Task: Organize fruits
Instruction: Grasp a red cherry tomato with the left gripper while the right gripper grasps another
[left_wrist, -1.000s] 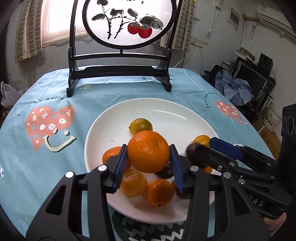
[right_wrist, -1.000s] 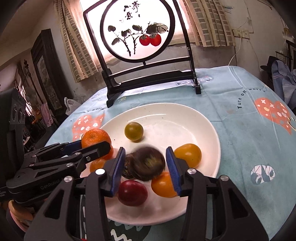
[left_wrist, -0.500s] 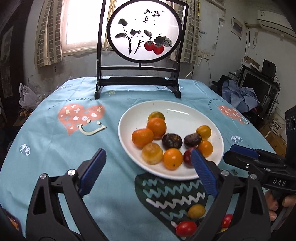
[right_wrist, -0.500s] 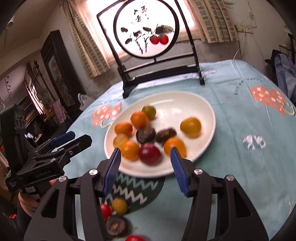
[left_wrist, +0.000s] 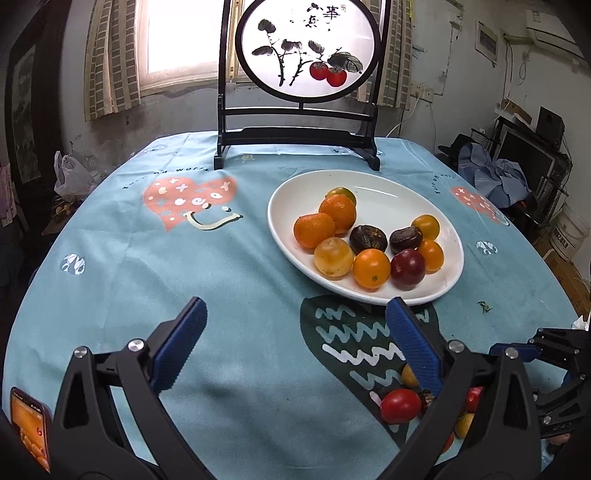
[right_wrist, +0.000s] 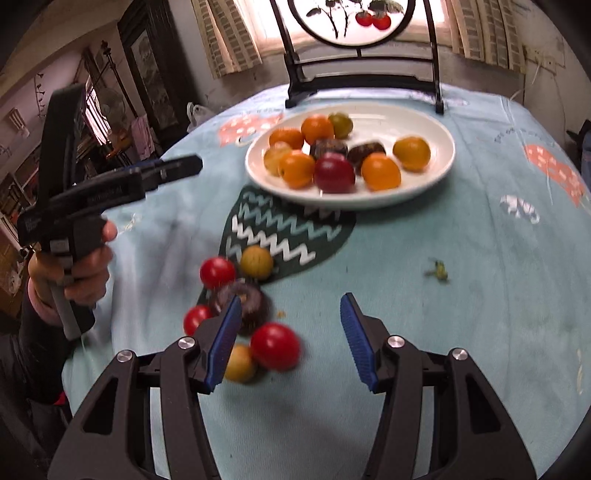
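Note:
A white plate on the blue tablecloth holds several fruits: oranges, a dark red plum and two dark brown fruits. Loose fruits lie on the cloth near the front edge: red tomatoes, a yellow fruit and a dark brown one. My left gripper is open and empty, held back from the plate. My right gripper is open and empty, just right of the loose fruits.
A black stand with a round painted screen stands at the table's far side behind the plate. A small green scrap lies on the cloth. A phone shows at lower left. Furniture and clutter surround the table.
Both grippers let go of their fruits on the plate, opened, and pulled back toward the table's near edge. The right gripper now hangs over the loose fruits.

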